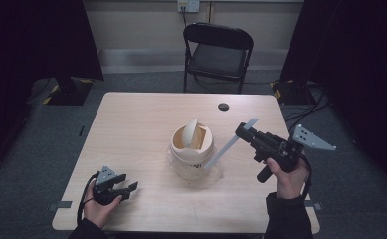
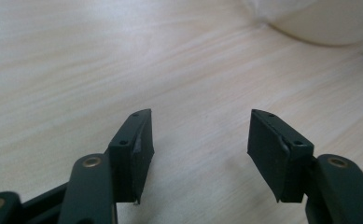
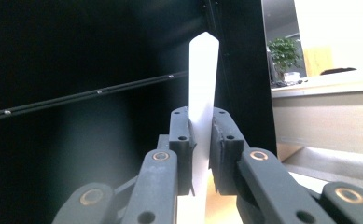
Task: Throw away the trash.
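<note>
A cream round bin (image 1: 193, 144) with a tilted swing lid stands at the middle of the table. My right gripper (image 1: 241, 130) hovers to its right, above the table, shut on a long flat white strip (image 1: 226, 148). The strip slants down to the left, and its low end reaches the bin's right side. In the right gripper view the strip (image 3: 202, 84) stands upright, pinched between both pads of that gripper (image 3: 201, 114). My left gripper (image 1: 130, 188) rests low at the table's front left corner, open, with bare wood between its jaws (image 2: 200, 119). The bin's pale edge (image 2: 319, 23) lies far ahead of it.
The light wooden table (image 1: 131, 124) has a small dark cable hole (image 1: 223, 106) near its far edge. A black folding chair (image 1: 218, 50) stands behind it. Dark curtains hang on both sides. Something clear and filmy lies around the bin's base.
</note>
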A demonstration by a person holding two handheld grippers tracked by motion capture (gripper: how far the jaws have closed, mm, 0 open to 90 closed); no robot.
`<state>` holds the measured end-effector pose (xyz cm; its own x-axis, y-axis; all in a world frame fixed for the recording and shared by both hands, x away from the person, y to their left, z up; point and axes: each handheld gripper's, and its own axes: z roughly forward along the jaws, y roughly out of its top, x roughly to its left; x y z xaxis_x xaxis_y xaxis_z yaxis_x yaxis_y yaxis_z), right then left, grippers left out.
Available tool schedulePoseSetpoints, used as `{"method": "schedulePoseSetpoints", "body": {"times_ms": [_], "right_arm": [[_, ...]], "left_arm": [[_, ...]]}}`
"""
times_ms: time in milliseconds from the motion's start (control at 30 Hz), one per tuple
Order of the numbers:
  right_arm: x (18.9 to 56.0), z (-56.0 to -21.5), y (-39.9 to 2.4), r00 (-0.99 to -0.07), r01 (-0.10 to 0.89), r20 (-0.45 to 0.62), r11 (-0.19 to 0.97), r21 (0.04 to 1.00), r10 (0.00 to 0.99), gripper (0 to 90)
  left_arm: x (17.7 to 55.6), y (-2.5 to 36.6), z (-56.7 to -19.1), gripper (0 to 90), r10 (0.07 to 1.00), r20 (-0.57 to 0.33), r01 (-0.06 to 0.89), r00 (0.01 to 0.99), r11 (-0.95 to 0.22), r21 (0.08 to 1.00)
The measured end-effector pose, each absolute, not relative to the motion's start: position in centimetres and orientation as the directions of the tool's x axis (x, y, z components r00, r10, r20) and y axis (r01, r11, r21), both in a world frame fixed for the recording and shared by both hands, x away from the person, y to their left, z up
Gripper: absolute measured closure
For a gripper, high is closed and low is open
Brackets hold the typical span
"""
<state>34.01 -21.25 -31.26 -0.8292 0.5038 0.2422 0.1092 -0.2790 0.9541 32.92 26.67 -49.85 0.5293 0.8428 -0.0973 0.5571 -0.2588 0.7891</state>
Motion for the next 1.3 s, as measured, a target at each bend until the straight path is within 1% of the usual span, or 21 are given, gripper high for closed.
{"method": "schedulePoseSetpoints", "body": {"times_ms": [33,367,433,633,833,1033,1300], "right_arm": [[34.1,-31.1,-21.1,-0.832,0.105,0.24,-0.283,0.953,0.5,81.6],[34.8,-28.7,-18.1,-0.858,0.063,0.202,-0.294,0.954,0.472,81.6],[35.3,-28.2,-17.2,-0.857,0.051,0.193,-0.296,0.954,0.477,81.6],[36.2,-27.6,-15.8,-0.855,0.041,0.188,-0.299,0.953,0.483,81.6],[37.5,-26.9,-13.8,-0.854,0.022,0.161,-0.274,0.962,0.496,81.6],[38.5,-26.8,-12.5,-0.849,0.022,0.15,-0.25,0.968,0.507,81.6],[39.8,-27.6,-10.8,-0.831,0.019,0.122,-0.192,0.981,0.543,81.6]], "left_arm": [[33.0,26.7,-49.9,40.3,0.844,-0.095,0.572,0.527,-0.271,0.774],[33.3,26.5,-49.9,37.9,0.845,-0.073,0.57,0.53,-0.291,0.768],[33.3,26.3,-49.9,35.8,0.844,-0.058,0.566,0.533,-0.305,0.766],[33.2,25.7,-49.9,33.1,0.84,-0.004,0.552,0.542,-0.353,0.755],[33.3,25.6,-50.0,31.4,0.841,-0.004,0.551,0.542,-0.351,0.757],[33.3,25.6,-50.0,30.4,0.841,0.002,0.55,0.541,-0.355,0.756],[33.3,25.6,-50.0,30.4,0.84,-0.002,0.553,0.543,-0.355,0.754]]}}
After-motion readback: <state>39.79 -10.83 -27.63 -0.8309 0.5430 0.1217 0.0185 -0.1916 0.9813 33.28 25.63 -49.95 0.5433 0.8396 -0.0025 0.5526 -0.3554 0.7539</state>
